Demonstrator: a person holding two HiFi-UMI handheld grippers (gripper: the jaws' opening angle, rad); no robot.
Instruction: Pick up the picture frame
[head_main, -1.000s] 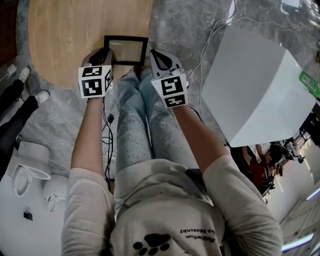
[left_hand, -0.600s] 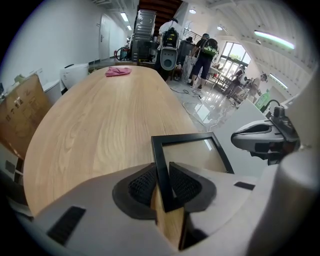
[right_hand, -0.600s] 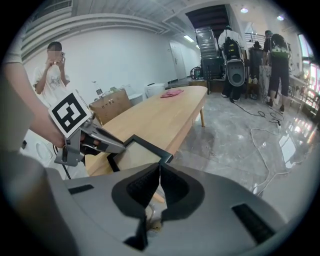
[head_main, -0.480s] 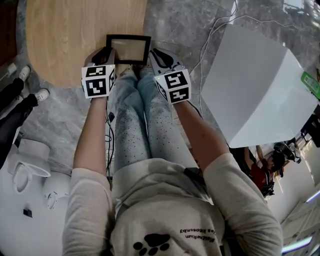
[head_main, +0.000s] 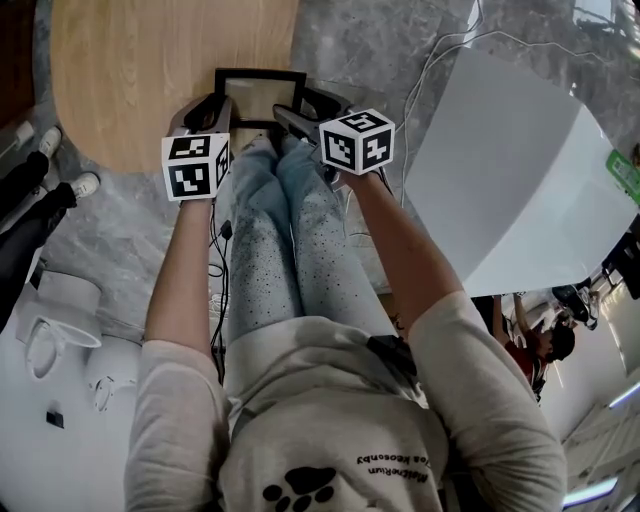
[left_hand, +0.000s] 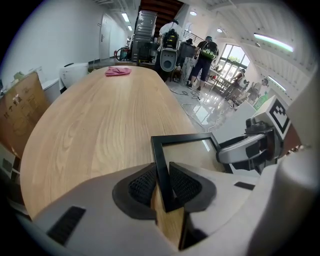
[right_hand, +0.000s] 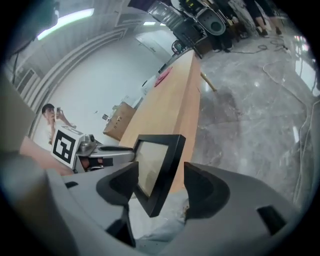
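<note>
The left gripper (left_hand: 161, 185) is clamped on the left side bar of the picture frame (left_hand: 187, 154). Its two dark ribbed pads (left_hand: 140, 184) press the black bar from both sides. The right gripper (right_hand: 160, 186) has its jaws opening. The frame's right side bar stands in the gap between them, and neither pad presses on it.

The picture frame (right_hand: 154, 161) is small and rectangular. It has a narrow, plain black border around a clear pane, and the light wood shows through the pane. In the right gripper view it looks tilted, with its near corner low.

In the head view the frame (head_main: 258, 98) sits between the left gripper (head_main: 215, 108) and the right gripper (head_main: 300, 112). It is at the near edge of the wooden table (head_main: 150, 70), with its near side out over the person's knees (head_main: 280, 170). Whether it rests on the wood cannot be told.

A pink cloth (left_hand: 118, 71) lies at the far end of the table. A large white board (head_main: 510, 170) stands on the grey stone floor (head_main: 360, 40) to the right, with cables (head_main: 430, 70) trailing beside it.
</note>
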